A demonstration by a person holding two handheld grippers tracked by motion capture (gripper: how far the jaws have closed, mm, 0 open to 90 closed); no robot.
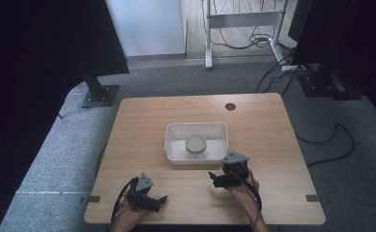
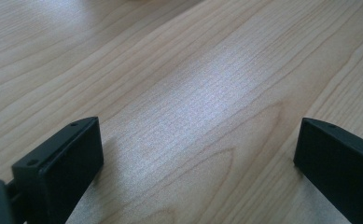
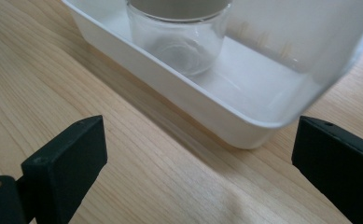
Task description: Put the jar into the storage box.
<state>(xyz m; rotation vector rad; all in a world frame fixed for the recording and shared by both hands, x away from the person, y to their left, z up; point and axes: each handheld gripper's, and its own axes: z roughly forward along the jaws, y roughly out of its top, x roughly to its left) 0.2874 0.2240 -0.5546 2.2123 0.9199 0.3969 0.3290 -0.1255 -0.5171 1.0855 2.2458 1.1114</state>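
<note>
On the wooden table, the glass jar in its white tray sits just beyond the wide-open right claw.

Left gripper: two black fingers rising from the lower corners, set wide apart with nothing between them. Table: pale wood with grain running diagonally, a soft sheen across its middle, bare surface lying just beneath and ahead of the fingers.

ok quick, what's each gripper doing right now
left gripper: open, holding nothing, over bare table
right gripper: open, holding nothing, near the tray
</note>
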